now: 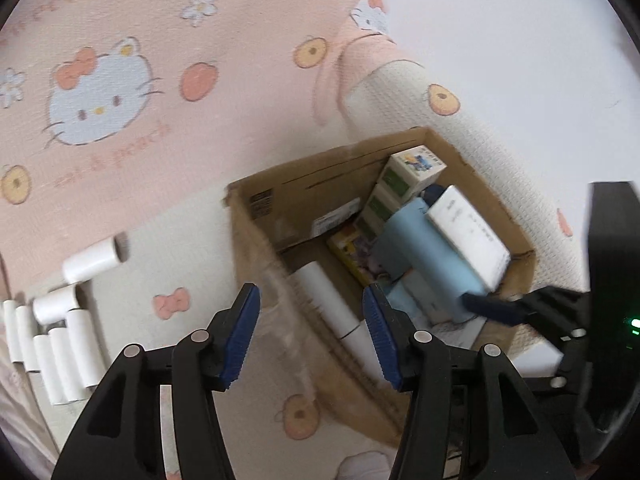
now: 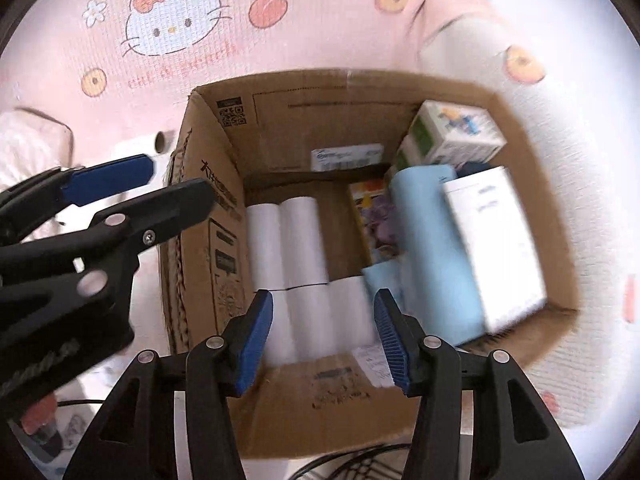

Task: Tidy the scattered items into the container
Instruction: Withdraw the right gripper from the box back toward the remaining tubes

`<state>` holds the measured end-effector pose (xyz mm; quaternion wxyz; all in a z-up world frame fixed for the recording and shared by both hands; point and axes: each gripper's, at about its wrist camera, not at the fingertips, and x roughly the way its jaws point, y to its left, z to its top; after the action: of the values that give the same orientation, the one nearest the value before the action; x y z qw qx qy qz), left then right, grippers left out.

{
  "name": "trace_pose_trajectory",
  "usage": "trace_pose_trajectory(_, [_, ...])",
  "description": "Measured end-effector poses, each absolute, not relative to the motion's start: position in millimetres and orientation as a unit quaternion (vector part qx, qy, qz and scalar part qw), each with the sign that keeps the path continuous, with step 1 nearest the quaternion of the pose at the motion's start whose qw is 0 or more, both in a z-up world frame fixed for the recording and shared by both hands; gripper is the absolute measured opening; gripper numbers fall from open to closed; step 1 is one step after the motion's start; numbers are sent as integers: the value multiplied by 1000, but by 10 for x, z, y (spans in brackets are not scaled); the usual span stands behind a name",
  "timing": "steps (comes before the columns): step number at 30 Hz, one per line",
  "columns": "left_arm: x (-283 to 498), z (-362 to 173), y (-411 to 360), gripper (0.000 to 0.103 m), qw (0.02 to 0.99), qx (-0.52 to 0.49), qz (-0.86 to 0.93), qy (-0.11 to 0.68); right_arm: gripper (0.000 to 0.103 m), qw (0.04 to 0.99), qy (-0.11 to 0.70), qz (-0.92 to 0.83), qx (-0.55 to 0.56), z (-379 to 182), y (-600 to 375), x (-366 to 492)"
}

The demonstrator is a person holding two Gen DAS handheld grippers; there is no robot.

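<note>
Cardboard box [image 2: 280,128] sits open on your pink-and-white cat-print blanket [image 1: 160,92], and both your tongs are released with nothing between the blue pads. Your right gripper [image 2: 323,334] hangs over the box's near edge, jaws apart, looking down on the white paper rolls [image 2: 296,240] lying side by side on the box floor at its left. To their right in the box you have a pale blue roll [image 2: 432,248], a white carton [image 2: 496,240] leaning against the right wall, and a small printed carton [image 2: 456,132] in the far right corner. Your left gripper [image 1: 311,336] is outside the box by its left wall, jaws wide. More white rolls still lie loose [image 1: 52,344] on the blanket, well left of the box, clustered together with one [image 1: 94,260] slightly apart
</note>
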<state>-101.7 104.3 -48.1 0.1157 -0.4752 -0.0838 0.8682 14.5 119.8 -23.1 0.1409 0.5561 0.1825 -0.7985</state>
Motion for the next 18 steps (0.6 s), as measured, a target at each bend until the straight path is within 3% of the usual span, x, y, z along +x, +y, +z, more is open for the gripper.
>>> trace_pose_trajectory(3, [-931,-482,901,58,105,-462,875,-100,51,129,211,-813,527,-106,1180,307])
trace_pose_trajectory(4, [-897,-484,843,58,97,-456,878,-109,51,136,212,-815,522,310,1356,177])
trace_pose_trajectory(5, [-860,-490,788,58,91,-447,882,-115,53,145,205,-819,516,342,1454,16])
trace_pose_trajectory(11, [-570,-589,343,58,78,-396,901,-162,54,162,200,-849,461,99,1840,-743])
trace_pose_trajectory(18, [-258,-857,-131,58,44,-364,906,-213,56,229,219,-886,339,50,1625,-619])
